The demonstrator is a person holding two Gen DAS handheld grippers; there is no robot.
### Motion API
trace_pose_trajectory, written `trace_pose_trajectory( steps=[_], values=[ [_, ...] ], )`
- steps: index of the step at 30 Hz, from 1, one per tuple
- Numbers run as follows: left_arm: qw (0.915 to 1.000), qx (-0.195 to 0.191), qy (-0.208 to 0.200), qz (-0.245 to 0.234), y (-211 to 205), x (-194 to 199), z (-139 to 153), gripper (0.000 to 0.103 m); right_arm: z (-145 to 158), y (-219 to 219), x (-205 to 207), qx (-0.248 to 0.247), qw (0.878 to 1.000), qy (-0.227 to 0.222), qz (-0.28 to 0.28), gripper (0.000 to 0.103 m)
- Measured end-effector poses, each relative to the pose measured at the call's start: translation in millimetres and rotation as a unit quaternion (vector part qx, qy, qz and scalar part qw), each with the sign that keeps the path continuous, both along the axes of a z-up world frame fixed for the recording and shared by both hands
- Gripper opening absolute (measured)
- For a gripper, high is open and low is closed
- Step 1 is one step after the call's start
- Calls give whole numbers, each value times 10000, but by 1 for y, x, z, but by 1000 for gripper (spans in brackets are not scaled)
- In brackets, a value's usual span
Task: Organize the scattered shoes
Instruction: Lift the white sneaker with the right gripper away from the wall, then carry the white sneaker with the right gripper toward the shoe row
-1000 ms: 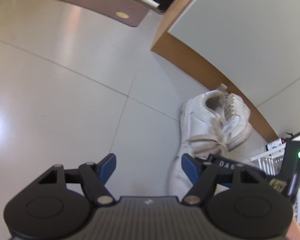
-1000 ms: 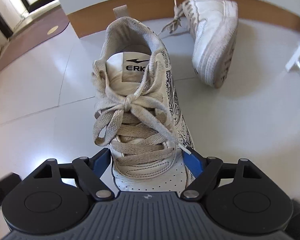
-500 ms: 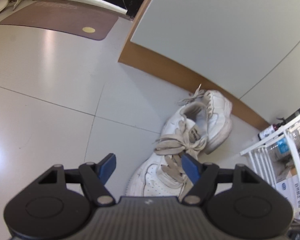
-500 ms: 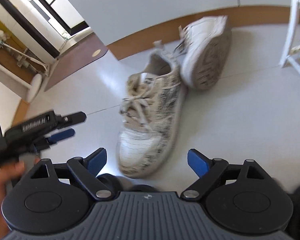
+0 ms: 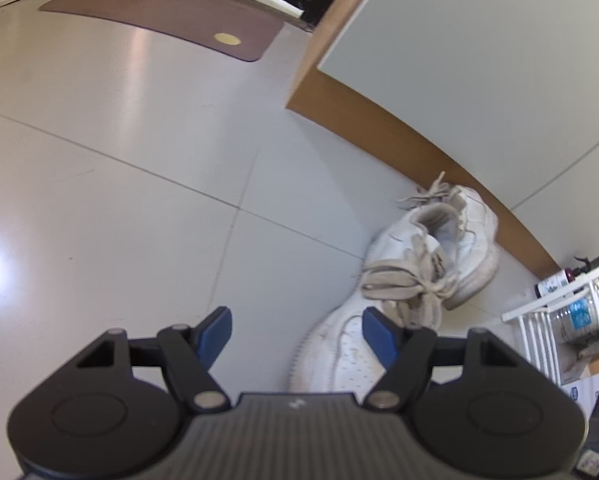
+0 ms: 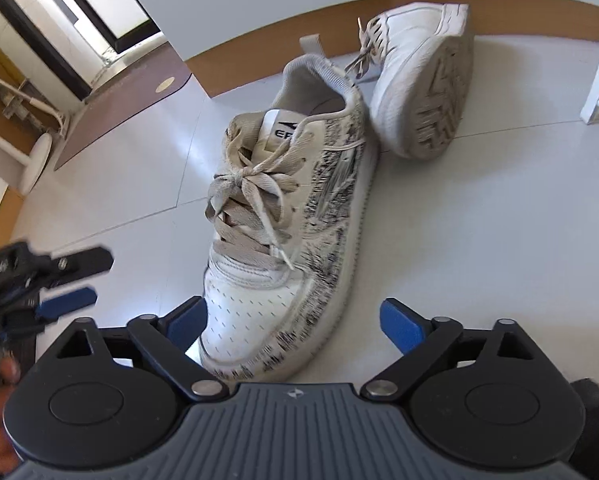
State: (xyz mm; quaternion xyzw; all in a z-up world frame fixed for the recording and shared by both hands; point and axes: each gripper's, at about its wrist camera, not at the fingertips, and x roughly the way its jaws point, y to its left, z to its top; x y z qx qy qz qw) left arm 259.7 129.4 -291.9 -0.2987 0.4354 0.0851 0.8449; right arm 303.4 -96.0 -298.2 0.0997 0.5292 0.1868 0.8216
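Two white laced sneakers lie on the tiled floor by the baseboard. The near sneaker (image 6: 291, 220), upright with black streaks on its side, has its toe between the fingers of my right gripper (image 6: 295, 322), which is open. The other sneaker (image 6: 423, 80) lies on its side behind it, sole showing, touching the first one's heel. In the left wrist view the near sneaker (image 5: 339, 356) is just right of my left gripper (image 5: 297, 332), which is open over bare floor; the tipped sneaker (image 5: 467, 248) lies beyond. The left gripper (image 6: 65, 296) also shows low at the left of the right wrist view.
A grey wall with a wooden baseboard (image 5: 399, 128) runs behind the shoes. A white wire rack (image 5: 559, 320) with bottles stands to the right. A brown doormat (image 5: 159, 20) lies far back by a doorway. A white round stand base (image 6: 35, 160) sits at the left.
My right gripper has moved in on the streaked sneaker, so its toe now lies between the fingers. The left gripper has swung left, and the shoes sit further right in its view.
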Motion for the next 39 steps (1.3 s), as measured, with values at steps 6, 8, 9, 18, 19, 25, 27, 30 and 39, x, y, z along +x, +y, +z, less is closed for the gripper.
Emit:
trace_pose_trajectory(
  steps=[6, 8, 9, 18, 19, 25, 27, 30, 39],
  values=[
    [10000, -61, 12, 63, 10, -7, -5, 74, -16, 38, 5, -407, 9991, -1, 115, 101],
    [9999, -103, 2, 106, 12, -10, -5, 74, -20, 48, 6, -517, 9986, 6, 114, 101],
    [9999, -123, 5, 111, 13, -12, -6, 74, -22, 52, 6, -565, 9983, -11, 121, 101],
    [9996, -226, 74, 166, 13, -22, -13, 74, -33, 58, 3, -742, 9968, -6, 293, 96],
    [9996, -229, 79, 172, 12, -23, -13, 74, -33, 55, 2, -738, 9968, 2, 322, 96],
    [9997, -207, 87, 92, 3, -22, -11, 74, -32, 45, -1, -731, 9965, 31, 401, 90],
    [9997, -212, 95, 59, 0, -20, -12, 74, -32, 42, -2, -728, 9964, 41, 425, 89],
    [9997, -217, 113, 19, -4, -17, -13, 74, -32, 38, -3, -718, 9964, 54, 448, 89],
    [9997, -201, 140, -35, -9, -14, -13, 74, -31, 38, -5, -789, 9953, -40, 557, 89]
  ],
)
